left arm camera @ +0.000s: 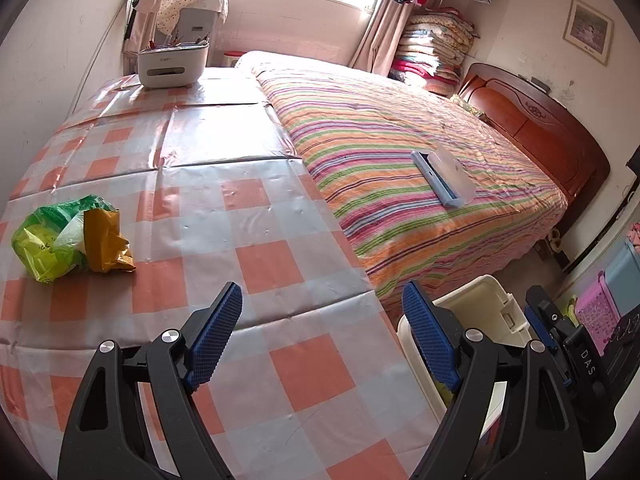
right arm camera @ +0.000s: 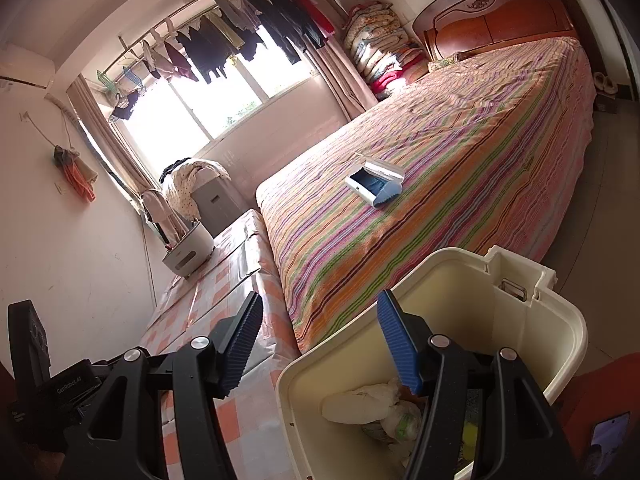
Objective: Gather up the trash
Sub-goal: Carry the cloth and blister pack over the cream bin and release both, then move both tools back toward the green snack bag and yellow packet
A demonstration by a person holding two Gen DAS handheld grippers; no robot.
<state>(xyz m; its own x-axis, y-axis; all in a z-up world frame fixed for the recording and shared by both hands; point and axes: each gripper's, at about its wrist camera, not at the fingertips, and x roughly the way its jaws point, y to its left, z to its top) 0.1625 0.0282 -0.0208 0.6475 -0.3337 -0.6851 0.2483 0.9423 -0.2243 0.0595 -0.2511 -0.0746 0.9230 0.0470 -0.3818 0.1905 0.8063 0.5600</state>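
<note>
On the checked tablecloth (left arm camera: 240,216), at the left, lies a crumpled green plastic bag (left arm camera: 44,240) with a yellow wrapper (left arm camera: 106,244) leaning against it. My left gripper (left arm camera: 322,292) hangs open over the table's near right edge, well right of that trash, with nothing between its fingers. A cream bin (right arm camera: 568,320) stands between table and bed, holding white crumpled bags (right arm camera: 360,400) and something yellow. My right gripper (right arm camera: 320,299) is open across the bin's near corner, one finger inside the bin and one outside. No pad visibly presses on the rim. The bin (left arm camera: 472,308) also shows at lower right in the left wrist view.
A bed with a striped cover (left arm camera: 400,152) runs along the table's right side, with a white and blue device (left arm camera: 444,176) on it. A white organiser box (left arm camera: 172,64) sits at the table's far end. Pink and blue boxes (left arm camera: 600,304) stand on the floor right of the bin.
</note>
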